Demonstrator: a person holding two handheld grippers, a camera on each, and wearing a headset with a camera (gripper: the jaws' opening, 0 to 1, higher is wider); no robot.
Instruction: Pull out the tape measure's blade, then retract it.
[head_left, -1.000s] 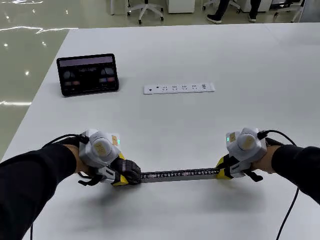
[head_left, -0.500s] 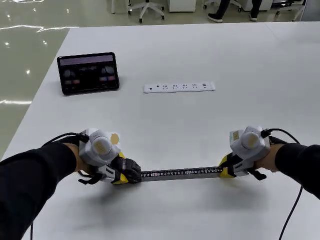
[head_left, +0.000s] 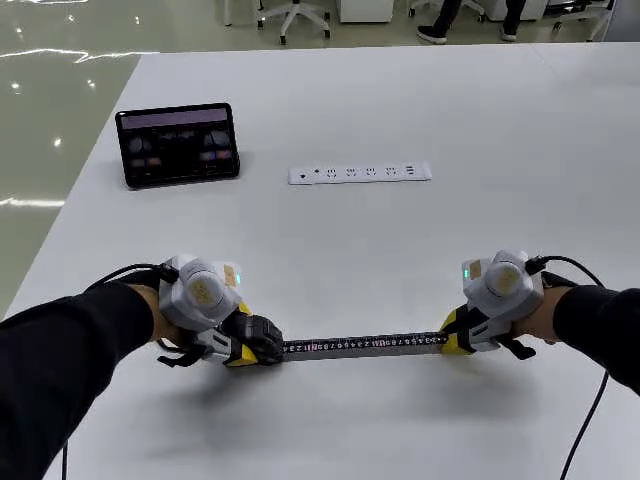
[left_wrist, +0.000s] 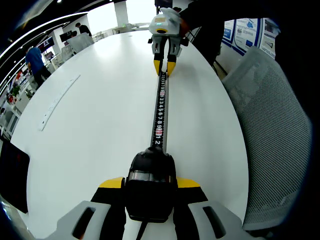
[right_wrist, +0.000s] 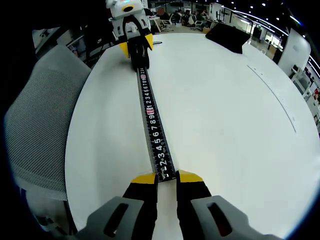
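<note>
Tape measure (head_left: 262, 338): black case, lying on the white counter (head_left: 400, 250) near its front edge, at 7 o'clock in the head view. Blade (head_left: 360, 346): drawn out flat along the counter, dark with pale numerals, running from the case toward 3 o'clock as far as the right tongs (right_wrist: 167, 177). Left tongs (left_wrist: 150, 182): closed around the case, one yellow tip on each flank. Right tongs: nearly shut, yellow tips pinching the blade's free end. Tablet (head_left: 178, 145): dark screen, at 10 o'clock on the counter, well apart from the tape measure. Power strip (head_left: 360, 173): white, lying flat at 12 o'clock, beyond the blade. Sleeves (head_left: 60, 350): black, one behind each of the tongs, entering from 8 and 4 o'clock. Mesh chair (left_wrist: 270, 125): grey, just beside the counter's edge, seen in both gripper views.
</note>
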